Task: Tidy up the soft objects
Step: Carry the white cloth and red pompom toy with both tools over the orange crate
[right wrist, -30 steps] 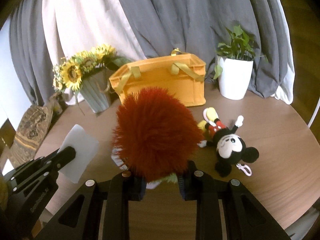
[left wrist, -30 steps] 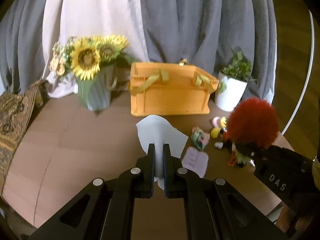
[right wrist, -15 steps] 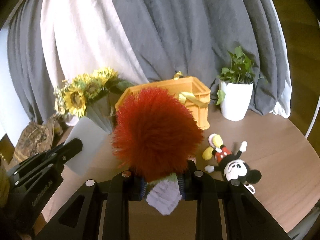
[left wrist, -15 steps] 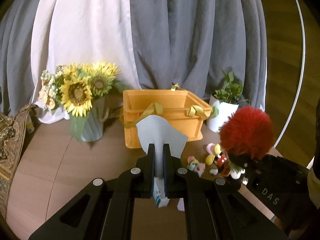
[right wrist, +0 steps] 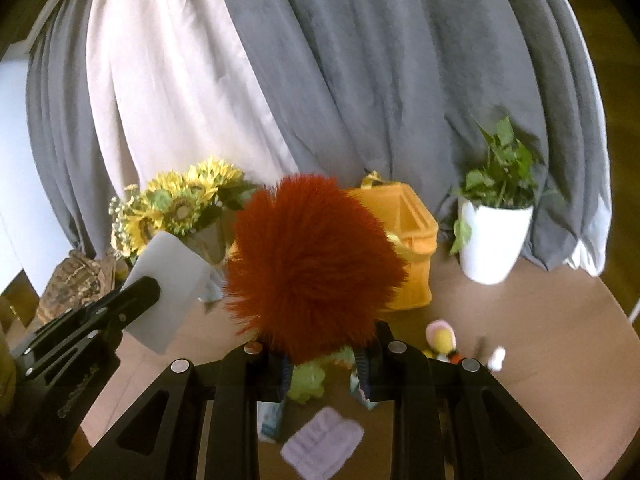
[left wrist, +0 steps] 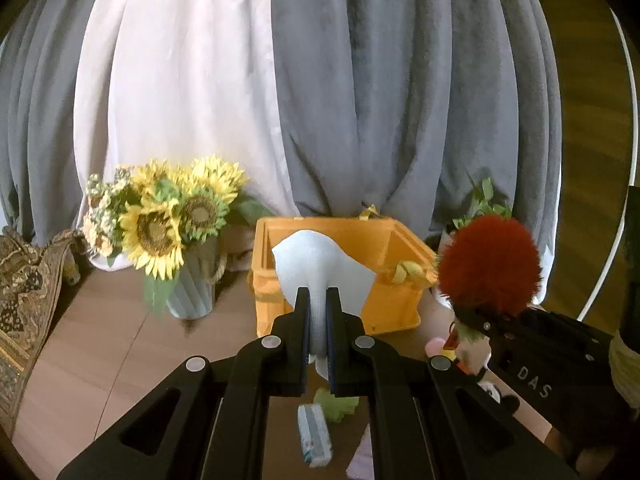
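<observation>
My left gripper [left wrist: 318, 320] is shut on a pale blue-white soft sheet [left wrist: 320, 268], held in the air in front of the orange crate [left wrist: 396, 304]. The sheet also shows in the right wrist view [right wrist: 168, 288]. My right gripper [right wrist: 324, 360] is shut on a fluffy red pompom toy [right wrist: 312, 264], also lifted; it also shows in the left wrist view [left wrist: 490, 260]. On the round wooden table below lie a lilac cloth [right wrist: 322, 446], a green soft item [right wrist: 306, 380], a small blue-white pack [left wrist: 315, 436] and a mouse plush [right wrist: 442, 340], partly hidden.
A vase of sunflowers [left wrist: 172, 232] stands left of the crate. A white pot with a green plant [right wrist: 492, 236] stands to its right. Grey and white curtains hang behind. A patterned cloth [left wrist: 20, 288] lies at the table's left edge.
Both grippers have risen from the table with their loads and moved toward the crate. The table items now lie lower in both views.
</observation>
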